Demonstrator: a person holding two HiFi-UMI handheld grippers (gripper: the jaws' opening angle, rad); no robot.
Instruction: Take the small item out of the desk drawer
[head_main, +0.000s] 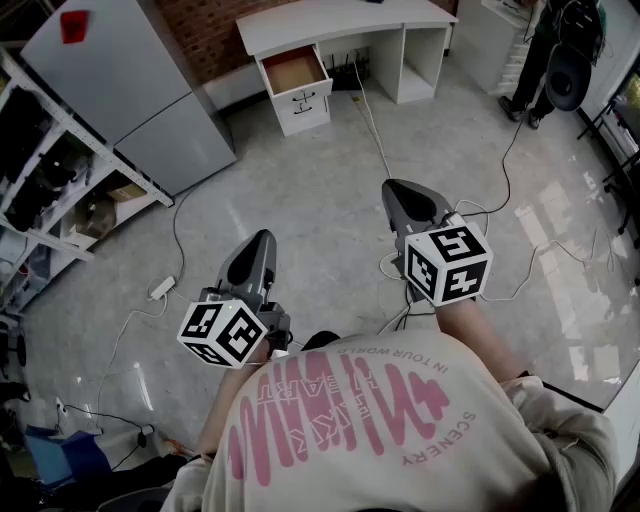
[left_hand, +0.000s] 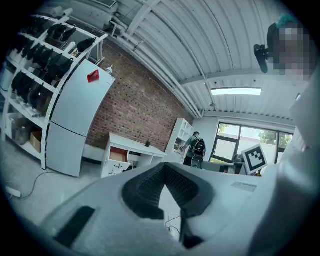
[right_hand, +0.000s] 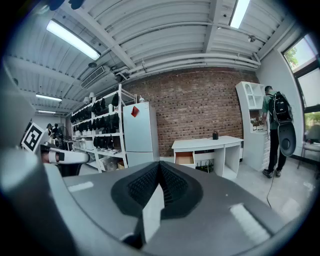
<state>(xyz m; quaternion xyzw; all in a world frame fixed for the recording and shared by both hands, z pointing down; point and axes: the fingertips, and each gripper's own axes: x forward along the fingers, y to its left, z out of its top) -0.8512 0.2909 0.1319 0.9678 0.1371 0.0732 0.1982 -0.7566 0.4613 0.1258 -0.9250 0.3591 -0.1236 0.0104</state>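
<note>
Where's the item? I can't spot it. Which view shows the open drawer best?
Head view: it looks down into the drawer, though no item is discernible. Both gripper views show it small, from a low frontal angle.

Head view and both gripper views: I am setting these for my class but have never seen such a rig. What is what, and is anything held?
A person wears a head camera and holds a two-jaw hand tool in each hand: the left gripper and the right gripper. The head view looks down over them; each gripper view looks along its own jaws. Both are shut and empty. Far ahead stands a white desk with its drawer open; its contents are too far to tell.
</note>
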